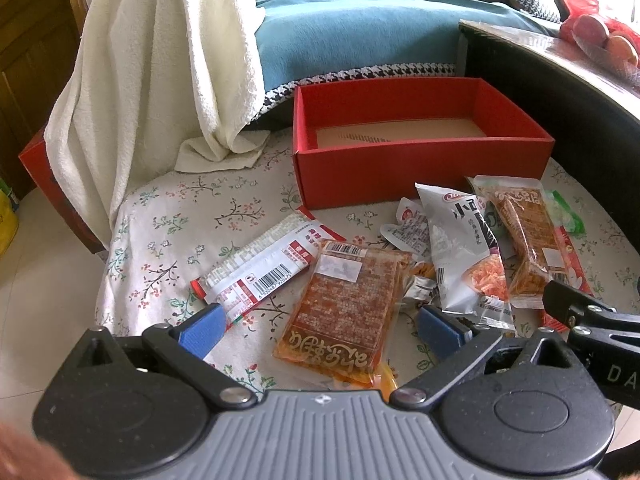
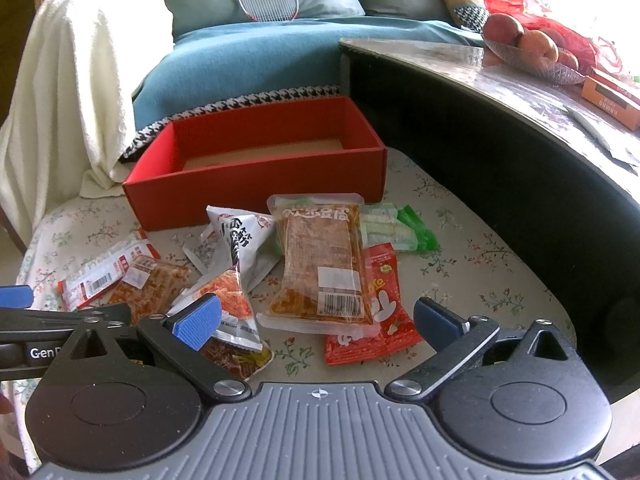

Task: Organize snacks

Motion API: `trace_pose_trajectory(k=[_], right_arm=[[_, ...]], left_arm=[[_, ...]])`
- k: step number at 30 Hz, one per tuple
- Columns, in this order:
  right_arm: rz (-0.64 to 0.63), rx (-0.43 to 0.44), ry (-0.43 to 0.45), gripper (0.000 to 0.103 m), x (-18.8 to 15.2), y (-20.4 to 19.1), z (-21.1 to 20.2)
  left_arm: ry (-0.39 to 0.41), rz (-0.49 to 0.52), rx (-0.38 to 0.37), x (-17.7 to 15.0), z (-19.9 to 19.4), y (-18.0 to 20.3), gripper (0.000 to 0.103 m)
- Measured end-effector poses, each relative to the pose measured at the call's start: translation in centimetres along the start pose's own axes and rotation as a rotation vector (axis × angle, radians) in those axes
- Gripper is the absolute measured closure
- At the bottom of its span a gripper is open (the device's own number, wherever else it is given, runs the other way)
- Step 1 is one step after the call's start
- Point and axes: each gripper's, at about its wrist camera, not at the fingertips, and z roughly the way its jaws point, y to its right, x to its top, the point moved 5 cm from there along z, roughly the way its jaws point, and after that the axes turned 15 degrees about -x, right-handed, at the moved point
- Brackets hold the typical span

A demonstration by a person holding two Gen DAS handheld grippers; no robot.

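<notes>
An empty red box (image 1: 416,176) (image 2: 256,184) stands at the back of a floral-cloth stool. In front of it lies a heap of snack packets: a red-and-white barcode packet (image 1: 264,270), an orange tofu packet (image 1: 344,304), a grey-white packet (image 1: 468,256) (image 2: 236,256), a second orange tofu packet (image 2: 320,272), a red packet (image 2: 384,312) and green packets (image 2: 400,228). My left gripper (image 1: 320,326) is open, its blue pads either side of the near orange packet. My right gripper (image 2: 316,320) is open over the second tofu packet and the red packet.
A white towel (image 1: 152,68) hangs over a chair at left. A blue sofa (image 1: 360,36) is behind. A dark table (image 2: 500,128) with a bowl of fruit (image 2: 528,48) and an orange box (image 2: 612,100) borders the stool at right.
</notes>
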Motion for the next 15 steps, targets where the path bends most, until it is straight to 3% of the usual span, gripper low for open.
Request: trace_pose_trajectory(k=[15], right_arm=[[0.0, 0.003, -0.008, 0.0, -0.04, -0.04, 0.3]], left_arm=[[-0.005, 0.007, 0.005, -0.06, 0.13, -0.14, 0.007]])
